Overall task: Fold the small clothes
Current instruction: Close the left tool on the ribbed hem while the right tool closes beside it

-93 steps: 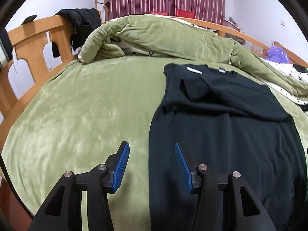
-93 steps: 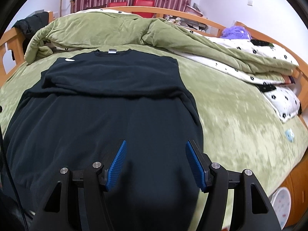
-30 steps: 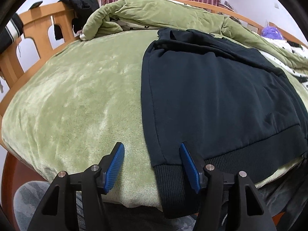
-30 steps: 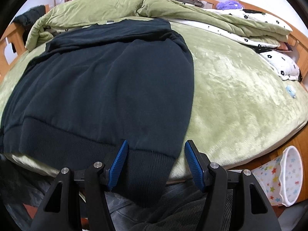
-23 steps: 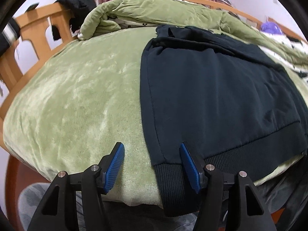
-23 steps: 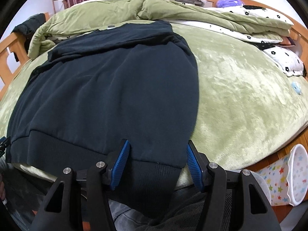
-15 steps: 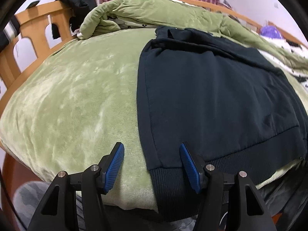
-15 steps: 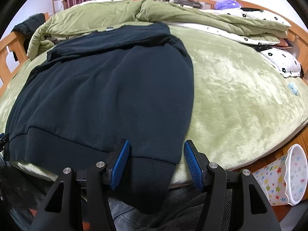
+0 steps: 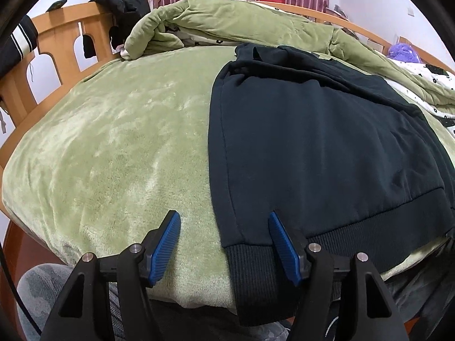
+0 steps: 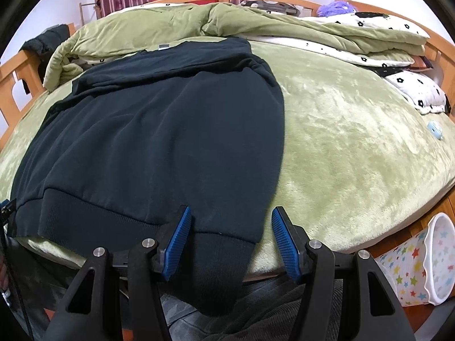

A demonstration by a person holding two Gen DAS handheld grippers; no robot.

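Observation:
A dark navy sweatshirt (image 9: 307,130) lies flat on the green bed cover (image 9: 113,147), its ribbed hem hanging over the near edge. It also shows in the right wrist view (image 10: 159,130). My left gripper (image 9: 224,241) is open, its jaws straddling the hem's left corner (image 9: 250,267). My right gripper (image 10: 230,238) is open, its jaws straddling the hem's right corner (image 10: 219,258). Neither grips the cloth.
A rumpled green quilt (image 9: 227,20) lies at the far end of the bed. A wooden headboard (image 9: 57,45) with dark clothes stands at left. A star-patterned bin (image 10: 418,258) stands on the floor at right. A small blue object (image 10: 435,130) lies on the cover.
Both grippers have drawn back from over the sweatshirt to the near bed edge and now frame the two hem corners. Over the last second they barely shifted.

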